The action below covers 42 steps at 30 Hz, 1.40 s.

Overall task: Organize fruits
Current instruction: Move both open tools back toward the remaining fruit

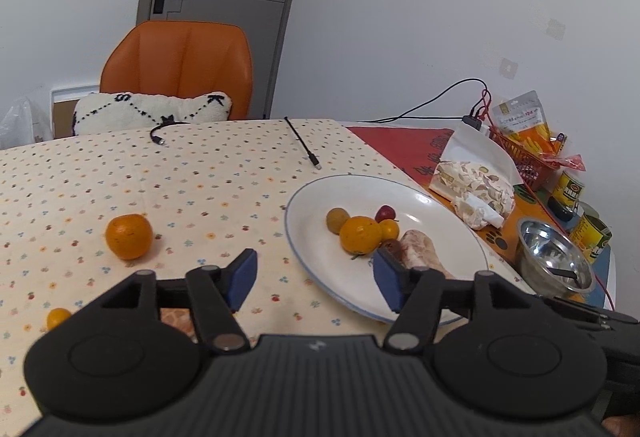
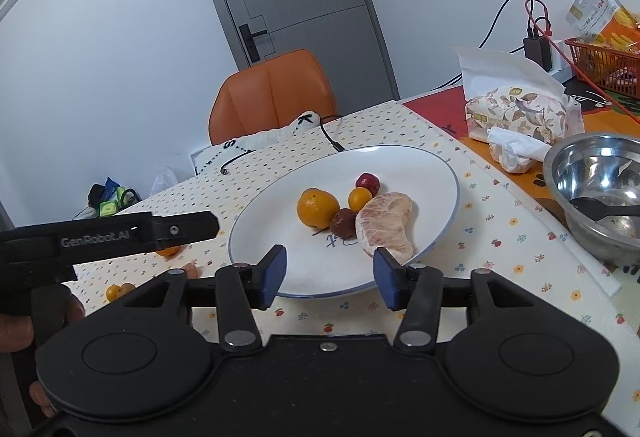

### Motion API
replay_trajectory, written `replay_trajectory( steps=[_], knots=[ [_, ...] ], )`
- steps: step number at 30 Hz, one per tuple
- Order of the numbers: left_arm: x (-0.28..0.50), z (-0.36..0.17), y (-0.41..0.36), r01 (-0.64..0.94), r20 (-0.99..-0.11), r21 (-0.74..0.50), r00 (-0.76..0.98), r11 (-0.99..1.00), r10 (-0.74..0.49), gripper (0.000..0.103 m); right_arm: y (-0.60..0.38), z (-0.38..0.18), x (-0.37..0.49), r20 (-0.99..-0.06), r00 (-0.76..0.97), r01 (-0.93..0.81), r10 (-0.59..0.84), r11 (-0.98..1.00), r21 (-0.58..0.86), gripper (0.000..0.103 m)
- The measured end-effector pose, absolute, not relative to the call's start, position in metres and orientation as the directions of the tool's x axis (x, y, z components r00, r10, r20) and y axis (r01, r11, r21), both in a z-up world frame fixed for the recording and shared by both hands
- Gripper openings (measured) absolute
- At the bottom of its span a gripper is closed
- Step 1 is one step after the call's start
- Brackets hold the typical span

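A white plate holds a tangerine, a small yellow fruit, a red fruit, a dark date, a greenish fruit and a peeled pomelo piece. A second tangerine lies on the cloth left of the plate. A small kumquat lies near the left edge. My left gripper is open and empty over the plate's left rim. My right gripper is open and empty at the plate's near rim.
A steel bowl with a black spoon, a tissue pack, cans and a red basket stand to the right. Two cable ends lie on the cloth. An orange chair stands behind the table.
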State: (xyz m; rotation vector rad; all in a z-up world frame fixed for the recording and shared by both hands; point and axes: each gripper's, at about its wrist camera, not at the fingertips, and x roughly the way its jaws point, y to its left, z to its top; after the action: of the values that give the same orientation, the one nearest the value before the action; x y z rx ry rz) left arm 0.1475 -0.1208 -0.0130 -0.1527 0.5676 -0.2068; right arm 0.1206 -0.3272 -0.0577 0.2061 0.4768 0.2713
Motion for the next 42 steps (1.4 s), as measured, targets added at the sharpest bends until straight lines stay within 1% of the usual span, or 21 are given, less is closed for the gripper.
replay_trajectory(
  steps=[2, 3, 5, 8, 10, 14, 22, 42],
  knots=[
    [0.145, -0.012, -0.116, 0.141, -0.517, -0.189, 0.827, 0.972, -0.221, 0.075, -0.326, -0.057, 0.120, -0.421, 0.854, -0.212, 0.306, 0.943, 0.256, 0.055],
    [0.144, -0.012, -0.114, 0.135, -0.516, -0.184, 0.830, 0.974, -0.213, 0.076, -0.325, -0.056, 0.119, -0.420, 0.853, -0.216, 0.309, 0.942, 0.256, 0.056],
    [0.141, -0.012, -0.111, 0.123, -0.514, -0.169, 0.835, 0.978, -0.194, 0.080, -0.322, -0.055, 0.118, -0.414, 0.854, -0.225, 0.316, 0.941, 0.252, 0.061],
    [0.137, -0.012, -0.103, 0.112, -0.515, -0.166, 0.837, 0.980, -0.183, 0.082, -0.318, -0.054, 0.117, -0.406, 0.855, -0.237, 0.323, 0.939, 0.248, 0.067],
    [0.136, -0.012, -0.098, 0.105, -0.518, -0.173, 0.836, 0.979, -0.181, 0.083, -0.316, -0.053, 0.116, -0.403, 0.853, -0.246, 0.332, 0.936, 0.250, 0.068],
    [0.129, -0.012, -0.087, 0.090, -0.511, -0.187, 0.842, 0.978, -0.175, 0.084, -0.310, -0.052, 0.115, -0.394, 0.850, -0.266, 0.349, 0.931, 0.250, 0.075],
    [0.114, -0.011, -0.065, 0.052, -0.479, -0.210, 0.865, 0.976, -0.149, 0.083, -0.299, -0.052, 0.115, -0.390, 0.839, -0.299, 0.379, 0.921, 0.250, 0.076],
    [0.088, -0.002, -0.024, -0.020, -0.441, -0.226, 0.893, 0.974, -0.084, 0.083, -0.274, -0.046, 0.112, -0.384, 0.823, -0.350, 0.418, 0.906, 0.237, 0.076]
  ],
)
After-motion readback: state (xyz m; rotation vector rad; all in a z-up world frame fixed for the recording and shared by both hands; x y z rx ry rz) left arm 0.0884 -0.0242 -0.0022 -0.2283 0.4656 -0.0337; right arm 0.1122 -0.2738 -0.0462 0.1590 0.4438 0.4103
